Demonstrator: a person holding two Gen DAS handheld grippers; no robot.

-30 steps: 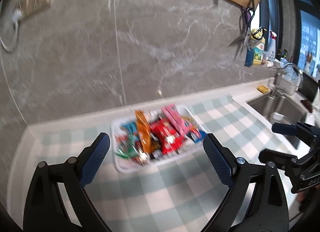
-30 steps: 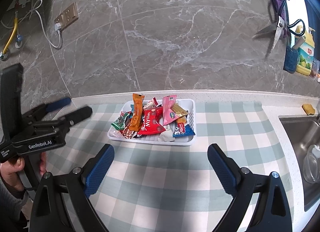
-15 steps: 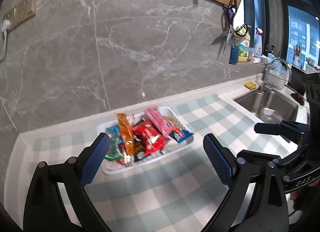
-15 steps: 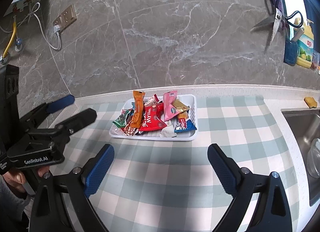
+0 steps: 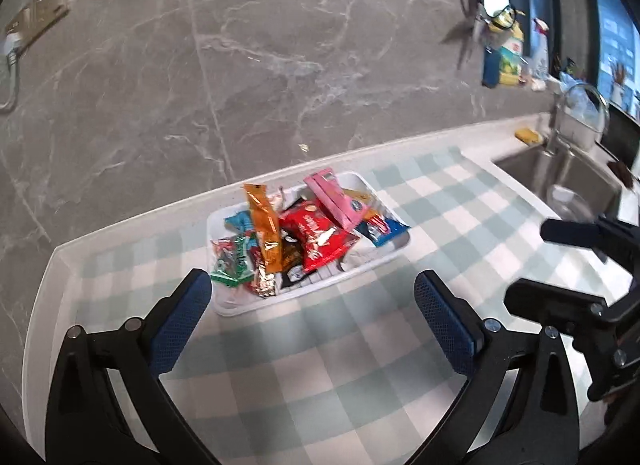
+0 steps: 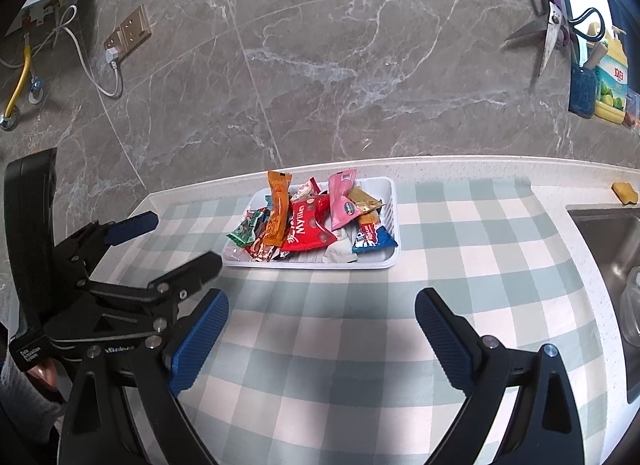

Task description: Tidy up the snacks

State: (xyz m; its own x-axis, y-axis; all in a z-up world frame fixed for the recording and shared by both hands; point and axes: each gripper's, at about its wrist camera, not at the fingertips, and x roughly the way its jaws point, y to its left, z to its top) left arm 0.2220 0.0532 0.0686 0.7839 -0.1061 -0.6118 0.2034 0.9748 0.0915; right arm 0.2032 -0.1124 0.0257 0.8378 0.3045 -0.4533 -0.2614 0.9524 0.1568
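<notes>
Left tongs (image 5: 312,297): jaws wide, just been opening a little further, nothing between them; they sit above the checked worktop (image 5: 360,345) just short of the near wall of the white tray (image 5: 240,307). Right tongs (image 6: 320,329): also wide and empty, further back from the tray. Tray lies near the back wall, heaped with loose snack packets: orange sachet (image 6: 279,209) and pink packet (image 6: 341,201) standing up out of the pile, red bag (image 6: 310,231) across the middle, blue-and-white bar (image 6: 372,240) overhanging the right end. Judgement: all light, soft, crinkly film, likely slippery; pinch a flat sealed end or a packet's upstanding top edge, gently, since contents may crush.
</notes>
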